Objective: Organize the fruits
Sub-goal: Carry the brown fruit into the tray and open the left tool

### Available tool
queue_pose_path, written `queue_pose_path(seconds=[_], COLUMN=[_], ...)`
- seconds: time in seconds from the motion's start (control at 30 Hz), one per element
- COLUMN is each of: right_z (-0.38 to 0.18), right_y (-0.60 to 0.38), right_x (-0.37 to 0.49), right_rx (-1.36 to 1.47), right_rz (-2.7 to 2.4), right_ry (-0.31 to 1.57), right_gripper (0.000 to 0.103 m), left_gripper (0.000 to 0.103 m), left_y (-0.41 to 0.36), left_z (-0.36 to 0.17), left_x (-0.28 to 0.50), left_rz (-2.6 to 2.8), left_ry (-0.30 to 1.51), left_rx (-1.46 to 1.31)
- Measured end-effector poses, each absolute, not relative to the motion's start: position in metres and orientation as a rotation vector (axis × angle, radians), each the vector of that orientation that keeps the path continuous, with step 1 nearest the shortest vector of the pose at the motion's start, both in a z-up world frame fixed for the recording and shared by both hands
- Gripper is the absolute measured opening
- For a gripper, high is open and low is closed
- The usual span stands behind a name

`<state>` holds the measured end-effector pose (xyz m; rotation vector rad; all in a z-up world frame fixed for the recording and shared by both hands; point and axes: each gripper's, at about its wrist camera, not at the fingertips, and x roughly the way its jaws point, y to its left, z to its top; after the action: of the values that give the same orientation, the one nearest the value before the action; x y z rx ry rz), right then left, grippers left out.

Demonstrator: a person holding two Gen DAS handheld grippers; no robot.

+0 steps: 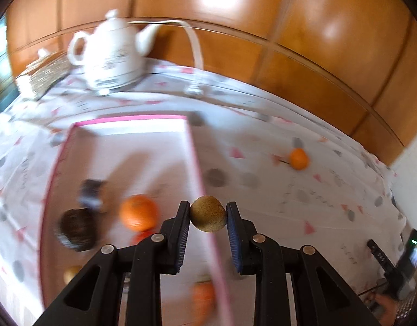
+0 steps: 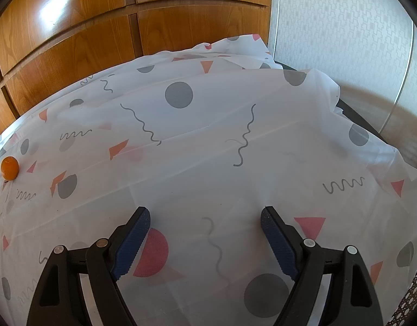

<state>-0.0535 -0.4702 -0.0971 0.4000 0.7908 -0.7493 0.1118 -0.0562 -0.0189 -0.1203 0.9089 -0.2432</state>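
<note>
I see a fuzzy brown-green kiwi (image 1: 208,213) between blue ribbed pads (image 1: 183,233), a pink-rimmed white tray (image 1: 132,121), a small orange mandarin (image 2: 9,167) on a white cloth (image 2: 208,149) patterned with grey dots, coral triangles and squiggles.

Left claw (image 1: 208,214) grips a kiwi (image 1: 208,213) above the pink-rimmed tray (image 1: 132,119)

A small round brown fuzzy kiwi (image 1: 208,213) is pinched between blue pads above the pink-rimmed white tray (image 1: 132,121), which holds a round orange (image 1: 138,216) and other blurred fruit; a small orange tangerine (image 1: 299,159) lies alone on the patterned counter cloth
</note>
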Motion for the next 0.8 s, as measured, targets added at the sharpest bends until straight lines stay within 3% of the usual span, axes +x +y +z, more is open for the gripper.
queue_pose_path(seconds=[0.27,0.8], right_z=[-0.097,-0.096], right_y=[-0.47,-0.47], right_x=[-0.054,-0.054], right_rx=[0.396,0.388], right_rz=[-0.751,-0.75], right_ry=[0.793,0.797], right_gripper=[0.085,0.085], left_gripper=[0.027,0.028], left_y=[0.008,0.014], left_z=[-0.033,-0.051], left_x=[0.113,0.108], left_rz=[-0.112,-0.093], left_ry=[0.926,0.936], left_rx=[-0.16,-0.138])
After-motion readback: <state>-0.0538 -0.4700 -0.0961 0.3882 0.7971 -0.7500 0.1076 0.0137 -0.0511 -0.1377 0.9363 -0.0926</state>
